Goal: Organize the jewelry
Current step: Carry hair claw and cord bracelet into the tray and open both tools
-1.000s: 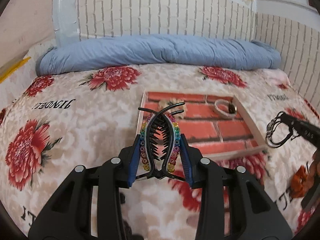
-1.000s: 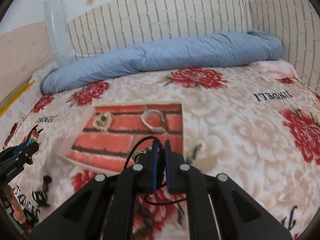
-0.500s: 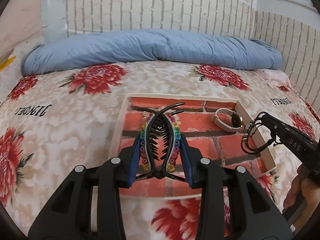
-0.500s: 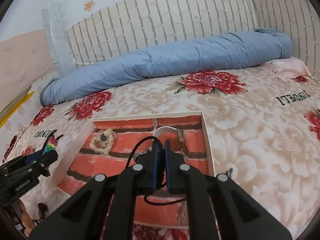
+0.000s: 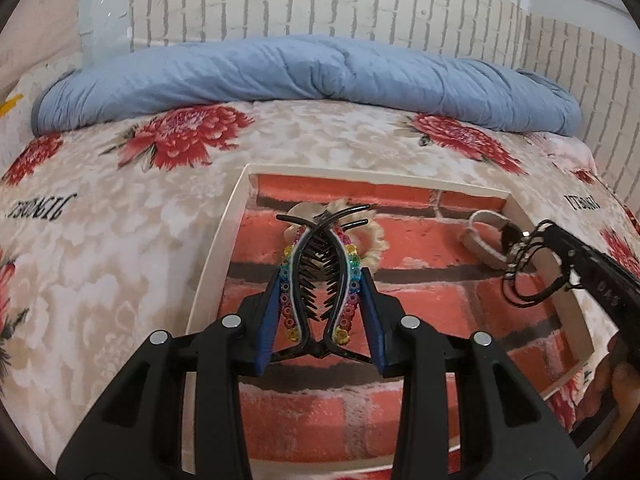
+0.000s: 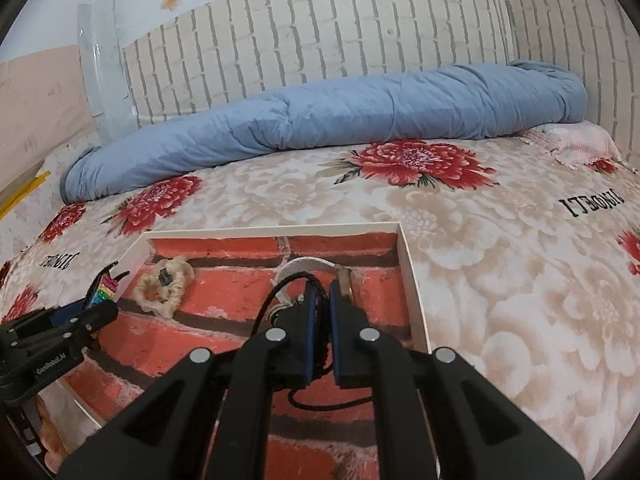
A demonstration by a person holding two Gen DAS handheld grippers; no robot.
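My left gripper [image 5: 320, 292] is shut on a black hair clip with rainbow beads [image 5: 318, 276] and holds it over the left half of a shallow white tray with a red brick print [image 5: 216, 264]. My right gripper [image 6: 320, 300] is shut on a black cord necklace [image 6: 280, 288] and holds it over the tray's right side [image 6: 412, 280]. In the tray lie a cream scrunchie [image 6: 162, 288] and a white bracelet [image 6: 308, 266]. The right gripper with the cord also shows in the left wrist view [image 5: 532, 248].
The tray lies on a bed with a red-flowered cream cover [image 6: 500, 240]. A rolled blue blanket [image 6: 340, 120] lies along the brick-pattern headboard [image 6: 320, 32]. The left gripper shows at the left edge of the right wrist view [image 6: 100, 292].
Both grippers have moved forward from beside the tray to over it, each still holding its item. The tray now fills the lower part of both views.
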